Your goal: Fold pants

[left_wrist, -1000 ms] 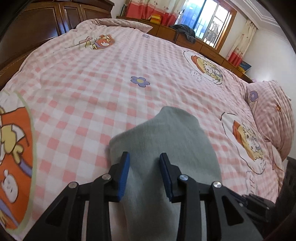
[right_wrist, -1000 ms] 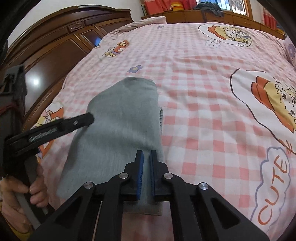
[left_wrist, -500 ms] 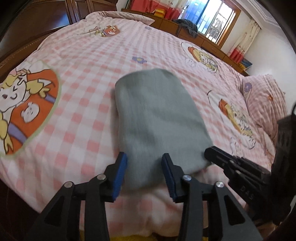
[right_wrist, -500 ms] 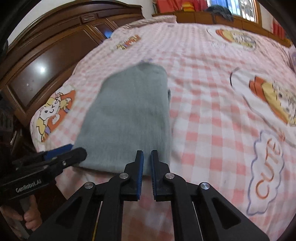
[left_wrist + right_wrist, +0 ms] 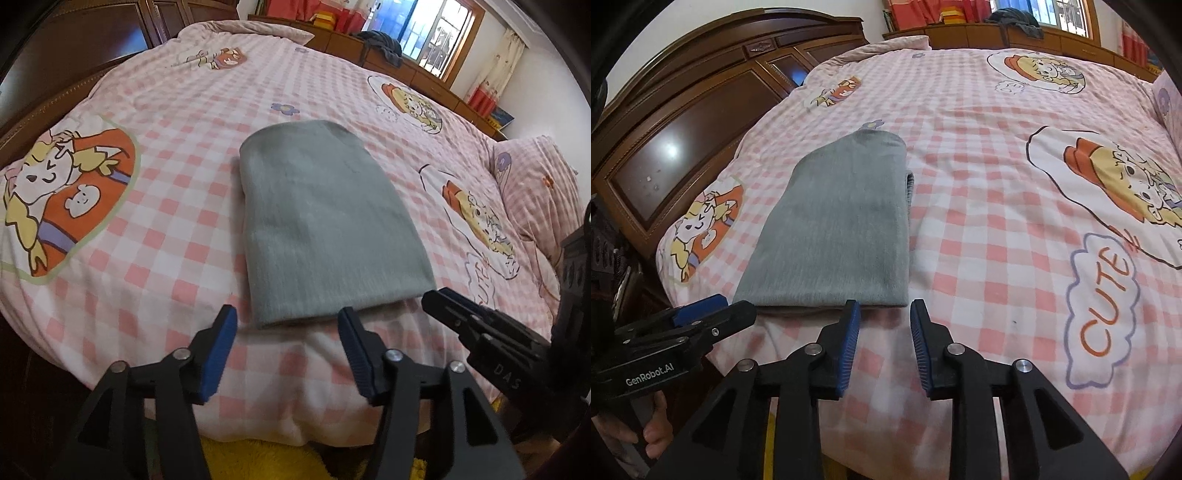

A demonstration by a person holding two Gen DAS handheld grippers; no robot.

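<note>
The grey pants (image 5: 325, 221) lie folded into a compact oblong on the pink checked bedspread (image 5: 177, 206), near the edge of the bed closest to the cameras. In the right wrist view the pants (image 5: 838, 229) show a thicker stacked edge along their right side, where the layers are visible one over another. The top surface looks smooth (no loose leg or cuff trails out of the bundle).

The left gripper (image 5: 286, 326) sits just short of the near edge of the pants, over the bedspread. Its jaws have just been opening and now stand well apart, with nothing between the blue pads; the cloth is beyond the fingertips and not touched.

The right gripper (image 5: 884, 319) is likewise just short of the near edge, toward the right corner of the bundle. Its jaws have also just been opening and stand apart, though less widely, and nothing is gripped.

Each gripper appears at the edge of the other's view; a hand (image 5: 653, 428) holds the left one by its handle.

Cartoon prints mark the bedspread, a matching pillow (image 5: 539, 192) lies at the right, and a dark wooden headboard (image 5: 683, 122) stands at the left.
</note>
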